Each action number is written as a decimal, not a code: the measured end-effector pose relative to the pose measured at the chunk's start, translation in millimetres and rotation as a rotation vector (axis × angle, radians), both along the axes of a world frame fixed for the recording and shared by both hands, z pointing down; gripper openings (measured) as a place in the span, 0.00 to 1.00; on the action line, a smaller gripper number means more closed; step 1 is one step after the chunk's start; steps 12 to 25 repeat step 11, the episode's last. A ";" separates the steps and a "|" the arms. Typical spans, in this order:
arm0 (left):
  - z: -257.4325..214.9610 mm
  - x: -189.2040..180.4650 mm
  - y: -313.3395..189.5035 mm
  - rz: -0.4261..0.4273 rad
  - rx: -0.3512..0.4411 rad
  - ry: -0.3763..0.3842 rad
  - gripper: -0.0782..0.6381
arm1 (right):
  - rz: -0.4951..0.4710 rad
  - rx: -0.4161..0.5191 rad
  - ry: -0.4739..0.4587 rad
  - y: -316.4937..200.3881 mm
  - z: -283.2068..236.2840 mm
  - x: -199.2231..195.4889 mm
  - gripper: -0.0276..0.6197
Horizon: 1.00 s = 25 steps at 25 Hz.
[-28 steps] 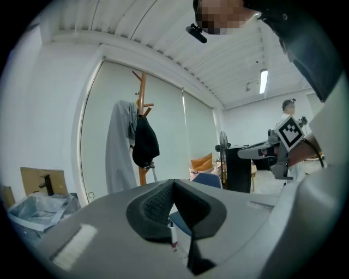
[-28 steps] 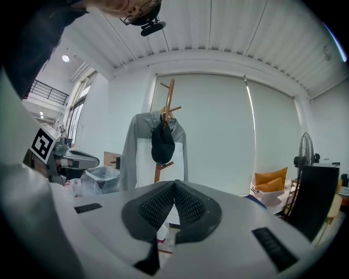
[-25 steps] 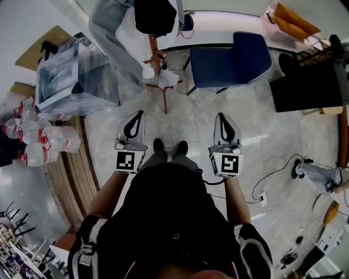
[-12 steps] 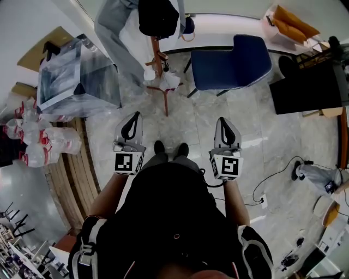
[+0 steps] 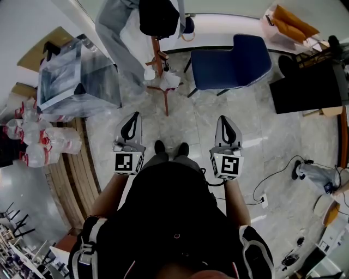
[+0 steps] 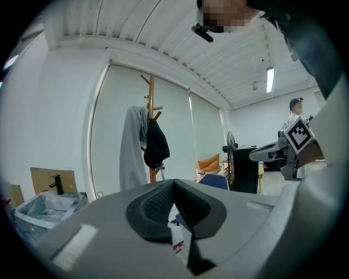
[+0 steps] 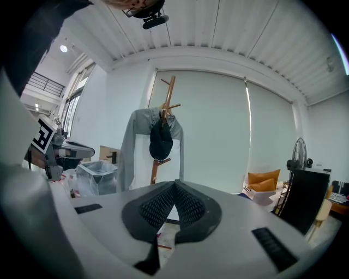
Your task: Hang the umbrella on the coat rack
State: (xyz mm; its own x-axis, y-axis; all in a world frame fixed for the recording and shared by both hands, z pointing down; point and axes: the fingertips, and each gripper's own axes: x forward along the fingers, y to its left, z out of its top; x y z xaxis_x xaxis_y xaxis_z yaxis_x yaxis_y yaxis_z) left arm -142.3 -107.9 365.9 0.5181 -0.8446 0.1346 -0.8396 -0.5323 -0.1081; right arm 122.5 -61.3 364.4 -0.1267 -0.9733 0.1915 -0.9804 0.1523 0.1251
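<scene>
The wooden coat rack (image 5: pixel 158 52) stands ahead of me on the marble floor. A grey coat (image 5: pixel 115 32) and a black bag-like item (image 5: pixel 155 16) hang on it, and something white (image 5: pixel 163 78) lies at its foot. I cannot make out an umbrella in any view. My left gripper (image 5: pixel 133 116) and right gripper (image 5: pixel 225 119) are held side by side above my feet and point toward the rack. Both are shut and hold nothing. The rack (image 6: pixel 151 131) shows over the shut left gripper (image 6: pixel 174 183), and the rack (image 7: pixel 162 131) also shows over the shut right gripper (image 7: pixel 175 185).
A blue chair (image 5: pixel 232 60) stands right of the rack. A clear bin lined with plastic (image 5: pixel 73 76) and packs of water bottles (image 5: pixel 38 141) are on the left. A black cabinet (image 5: pixel 308 84) stands on the right and a cable (image 5: pixel 278 169) runs across the floor there.
The left gripper has drifted slightly left. The right gripper is where it was, and both have stayed shut.
</scene>
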 end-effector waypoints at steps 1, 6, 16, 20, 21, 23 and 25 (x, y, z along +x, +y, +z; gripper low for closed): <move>-0.4 -0.2 -0.4 -0.002 -0.001 0.004 0.11 | 0.001 0.001 0.001 0.2 -0.4 0.3 0.04; -1.2 -0.6 0.5 -0.007 -0.001 0.017 0.11 | 0.001 0.000 0.007 0.3 1.7 0.4 0.04; -3.1 -0.2 -0.3 -0.008 0.004 0.001 0.11 | 0.000 0.001 0.014 -3.9 1.4 1.0 0.04; -3.1 -0.2 -0.3 -0.008 0.004 0.001 0.11 | 0.000 0.001 0.014 -3.9 1.4 1.0 0.04; -3.1 -0.2 -0.3 -0.008 0.004 0.001 0.11 | 0.000 0.001 0.014 -3.9 1.4 1.0 0.04; -3.1 -0.2 -0.3 -0.008 0.004 0.001 0.11 | 0.000 0.001 0.014 -3.9 1.4 1.0 0.04; -3.1 -0.2 -0.3 -0.008 0.004 0.001 0.11 | 0.000 0.001 0.014 -3.9 1.4 1.0 0.04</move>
